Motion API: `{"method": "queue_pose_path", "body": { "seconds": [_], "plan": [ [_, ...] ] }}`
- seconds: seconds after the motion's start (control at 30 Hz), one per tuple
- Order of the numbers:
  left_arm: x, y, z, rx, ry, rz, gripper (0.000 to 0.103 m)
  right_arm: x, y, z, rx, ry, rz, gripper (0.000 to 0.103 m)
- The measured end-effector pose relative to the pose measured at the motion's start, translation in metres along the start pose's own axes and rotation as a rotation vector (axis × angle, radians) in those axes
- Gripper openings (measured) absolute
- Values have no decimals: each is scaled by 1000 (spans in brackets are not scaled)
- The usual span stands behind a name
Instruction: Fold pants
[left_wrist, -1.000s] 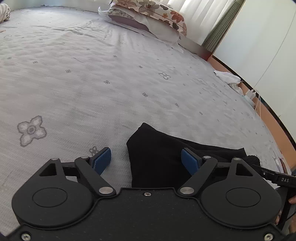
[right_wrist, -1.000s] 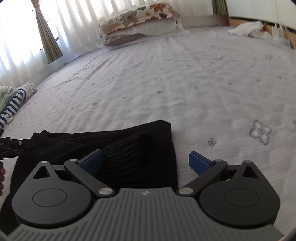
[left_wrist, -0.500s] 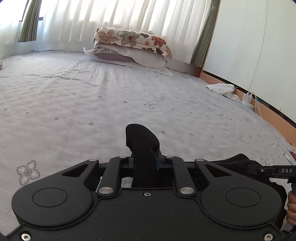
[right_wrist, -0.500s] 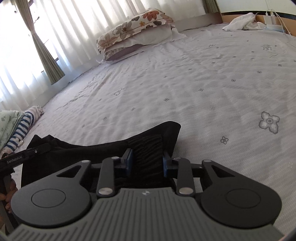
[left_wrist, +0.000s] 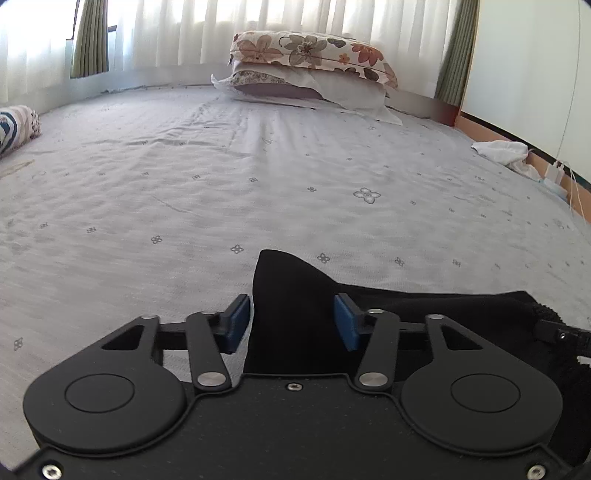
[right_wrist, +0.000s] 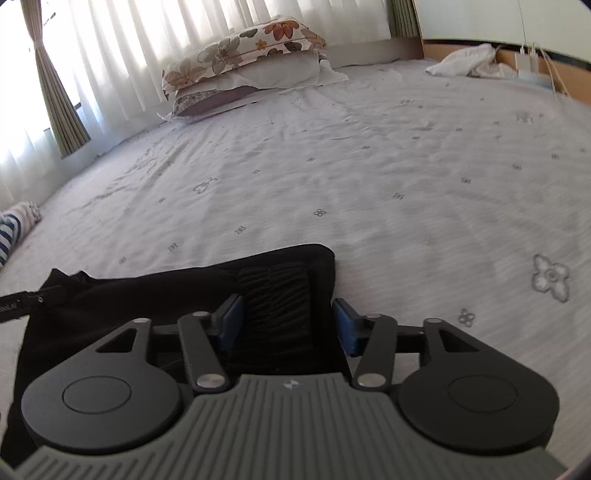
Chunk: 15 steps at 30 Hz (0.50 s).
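Note:
The black pants (left_wrist: 295, 314) lie folded on the grey flowered bed sheet (left_wrist: 258, 184), close in front of both grippers. My left gripper (left_wrist: 291, 323) has its jaws opening, and a pointed corner of the pants stands between the blue pads (left_wrist: 236, 321) without being pressed. In the right wrist view the pants (right_wrist: 110, 306) stretch away to the left. My right gripper (right_wrist: 288, 325) is also opening, with the ribbed waistband (right_wrist: 280, 295) loose between its pads (right_wrist: 231, 321). Each view catches a black part of the other gripper at its edge.
Two stacked pillows (left_wrist: 310, 74), the top one flowered, sit at the head of the bed before white curtains. A striped rolled cloth (left_wrist: 14, 125) lies at the left edge. White cloth (left_wrist: 506, 153) and a charger with cables lie by the wall on the right.
Both grippers closed on the pants half a second ago, lifting the cloth, and have since spread their jaws again. Both views tilted up and shifted a little across the bed.

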<state>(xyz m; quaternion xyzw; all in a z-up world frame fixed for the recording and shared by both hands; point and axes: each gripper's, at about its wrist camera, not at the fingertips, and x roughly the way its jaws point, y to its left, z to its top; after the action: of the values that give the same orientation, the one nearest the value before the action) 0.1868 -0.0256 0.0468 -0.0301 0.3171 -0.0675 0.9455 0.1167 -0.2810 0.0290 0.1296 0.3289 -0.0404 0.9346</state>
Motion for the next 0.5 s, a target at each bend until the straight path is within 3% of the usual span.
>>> {"method": "queue_pose_path", "body": {
  "seconds": [0.13,0.3,0.5],
  "plan": [
    [-25,-7,-15,64,-38,21,81,-36,16,-12,-106,-109,-58,73],
    [-56,-28,-37,137,-45,24,89,-76,46,-31,-225,-231,-100,76],
    [-88,-33,-65,81,13,-14,95,-103,70,-61,-285,-240,-82,80]
  ]
}}
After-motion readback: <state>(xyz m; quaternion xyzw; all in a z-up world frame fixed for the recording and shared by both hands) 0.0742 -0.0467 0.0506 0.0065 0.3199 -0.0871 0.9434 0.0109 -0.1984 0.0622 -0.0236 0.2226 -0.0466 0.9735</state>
